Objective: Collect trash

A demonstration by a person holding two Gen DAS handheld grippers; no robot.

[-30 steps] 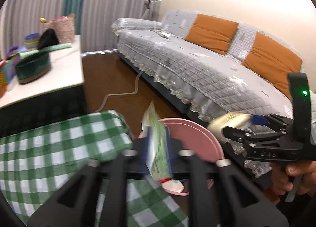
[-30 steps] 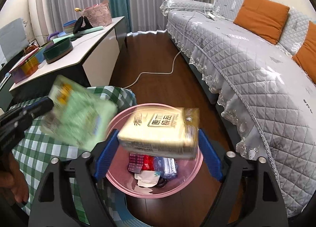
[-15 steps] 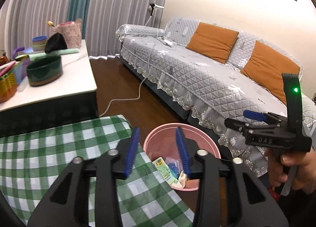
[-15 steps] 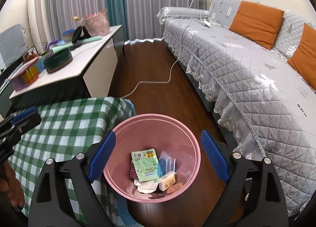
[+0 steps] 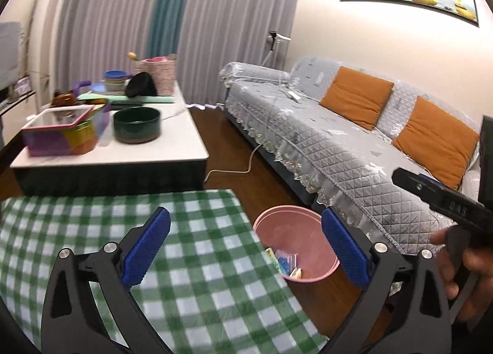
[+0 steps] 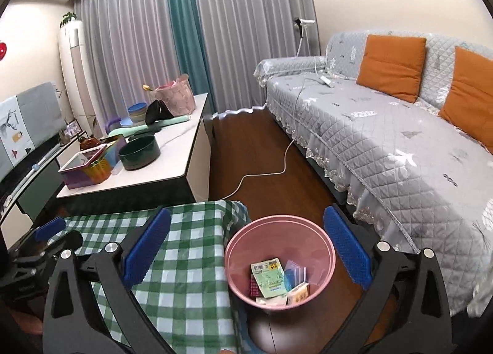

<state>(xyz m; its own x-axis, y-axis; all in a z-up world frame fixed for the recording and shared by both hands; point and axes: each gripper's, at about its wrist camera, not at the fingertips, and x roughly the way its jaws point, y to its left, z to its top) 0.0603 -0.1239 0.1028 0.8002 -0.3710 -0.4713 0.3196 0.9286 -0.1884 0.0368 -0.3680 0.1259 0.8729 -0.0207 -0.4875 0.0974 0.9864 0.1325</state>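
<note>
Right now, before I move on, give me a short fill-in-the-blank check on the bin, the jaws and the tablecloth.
1. The trash packets lie inside the ____ bin.
2. The jaws of the left gripper and the right gripper are both ____.
3. The bin stands on the floor between the green checked tablecloth and the grey ____.

Missing words: pink; open; sofa

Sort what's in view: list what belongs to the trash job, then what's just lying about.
Trash job:
- pink bin on the floor
- green packet inside it
- blue packet beside that
- left gripper, jaws open, empty
- right gripper, jaws open, empty

Lying about:
- dark green bowl
- colourful box
- orange cushions
- white cable
</note>
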